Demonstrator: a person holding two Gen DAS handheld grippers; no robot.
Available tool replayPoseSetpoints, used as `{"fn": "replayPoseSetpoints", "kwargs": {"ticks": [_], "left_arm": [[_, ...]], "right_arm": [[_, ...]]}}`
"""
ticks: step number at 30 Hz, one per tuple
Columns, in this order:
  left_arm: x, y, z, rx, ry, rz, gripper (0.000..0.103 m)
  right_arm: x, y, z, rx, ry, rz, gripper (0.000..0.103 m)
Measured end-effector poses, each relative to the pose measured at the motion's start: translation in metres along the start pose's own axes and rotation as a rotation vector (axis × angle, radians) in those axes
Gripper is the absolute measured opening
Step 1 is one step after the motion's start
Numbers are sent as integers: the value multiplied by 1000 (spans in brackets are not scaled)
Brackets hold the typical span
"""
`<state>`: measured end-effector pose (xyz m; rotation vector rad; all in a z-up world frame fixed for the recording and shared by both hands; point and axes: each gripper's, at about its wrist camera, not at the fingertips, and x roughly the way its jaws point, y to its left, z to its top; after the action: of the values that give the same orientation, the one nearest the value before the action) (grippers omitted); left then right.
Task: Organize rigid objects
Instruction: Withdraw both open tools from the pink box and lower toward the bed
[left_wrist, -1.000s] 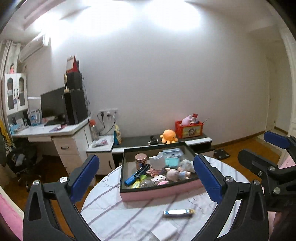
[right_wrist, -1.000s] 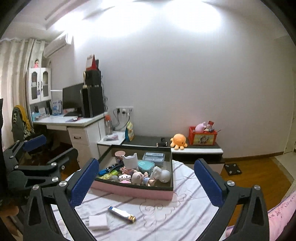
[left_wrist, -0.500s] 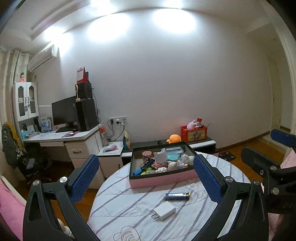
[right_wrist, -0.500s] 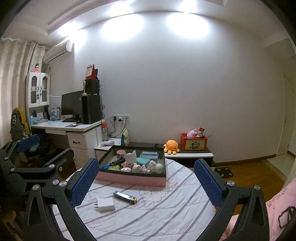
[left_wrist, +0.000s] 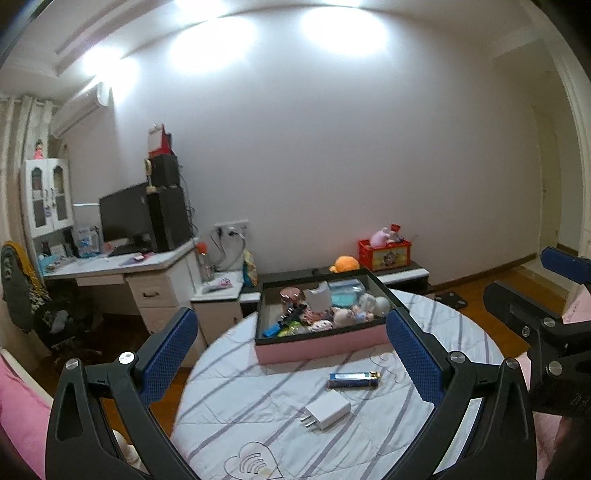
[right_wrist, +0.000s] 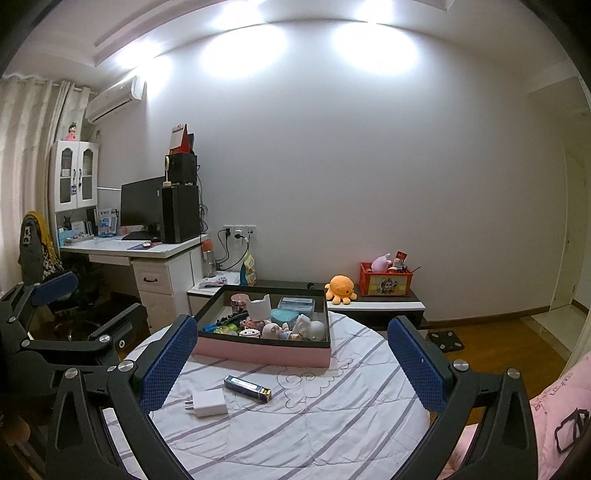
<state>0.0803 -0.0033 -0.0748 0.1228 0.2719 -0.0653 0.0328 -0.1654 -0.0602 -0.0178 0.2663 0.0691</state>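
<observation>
Pink tray (left_wrist: 317, 349) sat at twelve o'clock; both claws, left claw (left_wrist: 291, 356) and right claw (right_wrist: 291, 360), hung released over the counter (right_wrist: 332, 417).

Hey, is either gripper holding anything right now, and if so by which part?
Nothing is held. The left gripper and right gripper are both open above the table; the white charger and blue battery lie untouched on it.

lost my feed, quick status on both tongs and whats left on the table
Left tongs and right tongs open, empty. White charger and blue tube lie loose before the pink box. Nothing in the way.
</observation>
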Motion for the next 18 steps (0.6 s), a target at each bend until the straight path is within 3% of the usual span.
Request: {"fn": "replayPoseSetpoints", "kwargs": {"ticks": [5, 10, 18], "left_arm": [[41, 10, -25, -60, 139, -96, 103], [91, 6, -62, -106, 303, -135, 103], [157, -19, -117, -49, 513, -153, 103]], "right_arm": [[21, -7, -14, 7, 66, -23, 103], [58, -18, -40, 24, 175, -40, 103], [121, -30, -88, 44, 363, -18, 103]]}}
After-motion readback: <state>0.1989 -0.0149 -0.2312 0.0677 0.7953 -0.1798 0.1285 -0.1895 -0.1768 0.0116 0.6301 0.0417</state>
